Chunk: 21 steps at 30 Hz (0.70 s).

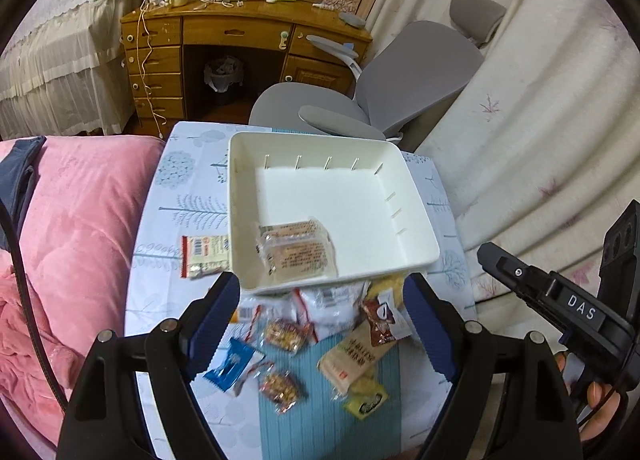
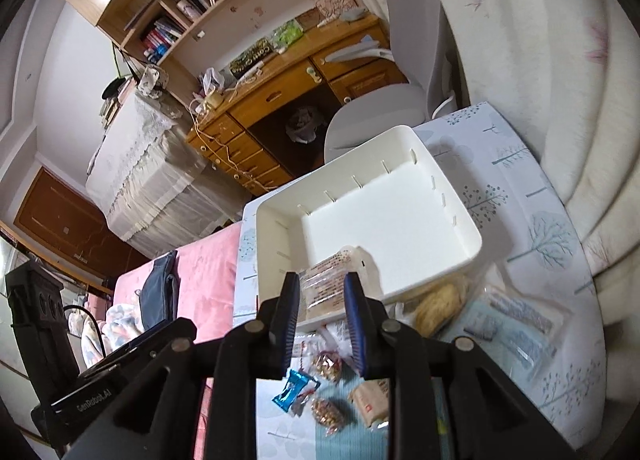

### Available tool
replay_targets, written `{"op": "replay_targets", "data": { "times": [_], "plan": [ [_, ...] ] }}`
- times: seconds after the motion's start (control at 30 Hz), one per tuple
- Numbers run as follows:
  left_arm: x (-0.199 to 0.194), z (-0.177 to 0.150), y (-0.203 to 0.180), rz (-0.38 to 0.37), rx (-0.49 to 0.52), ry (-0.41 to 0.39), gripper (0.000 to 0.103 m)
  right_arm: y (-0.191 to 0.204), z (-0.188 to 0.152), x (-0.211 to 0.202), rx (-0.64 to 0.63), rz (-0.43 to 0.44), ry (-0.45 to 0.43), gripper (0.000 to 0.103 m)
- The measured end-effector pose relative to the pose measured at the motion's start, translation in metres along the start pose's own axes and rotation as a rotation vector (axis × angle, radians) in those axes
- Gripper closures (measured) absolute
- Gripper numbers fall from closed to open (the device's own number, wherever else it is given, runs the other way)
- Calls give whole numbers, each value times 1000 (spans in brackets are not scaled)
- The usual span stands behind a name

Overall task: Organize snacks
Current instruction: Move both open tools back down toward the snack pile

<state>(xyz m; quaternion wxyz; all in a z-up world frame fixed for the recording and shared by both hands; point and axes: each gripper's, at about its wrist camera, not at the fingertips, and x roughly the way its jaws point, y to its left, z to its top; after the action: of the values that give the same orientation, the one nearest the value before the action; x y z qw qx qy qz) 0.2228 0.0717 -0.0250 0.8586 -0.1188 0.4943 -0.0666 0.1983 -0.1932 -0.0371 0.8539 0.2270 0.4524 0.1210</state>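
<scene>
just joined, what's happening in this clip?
A person with two handheld grippers is sorting snacks into a white bin. Two clear-wrapped packets lie in its near corner; the rest, including a blue packet, sit loose on the cloth. The left gripper is open above the pile; the right gripper holds nothing.

Soft, even indoor light, fairly bright. The white bin (image 1: pixel 332 196) floor nearly blows out. Snack packets (image 1: pixel 304 340) near the lens blur. Fisheye bending curves the edges, corners vignette black.
</scene>
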Motion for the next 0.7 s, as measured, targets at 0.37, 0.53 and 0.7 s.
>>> {"op": "replay_targets", "data": {
  "times": [0.37, 0.53, 0.7],
  "plan": [
    [-21, -62, 33, -4, 20, 61, 20, 12, -72, -28, 34, -96, 7, 80],
    [-17, -88, 49, 10, -6, 108, 20, 6, -98, -28, 54, -128, 35, 70],
    [-5, -109, 60, 26, -12, 162, 20, -1, -120, -24, 74, -149, 67, 60]
  ]
}}
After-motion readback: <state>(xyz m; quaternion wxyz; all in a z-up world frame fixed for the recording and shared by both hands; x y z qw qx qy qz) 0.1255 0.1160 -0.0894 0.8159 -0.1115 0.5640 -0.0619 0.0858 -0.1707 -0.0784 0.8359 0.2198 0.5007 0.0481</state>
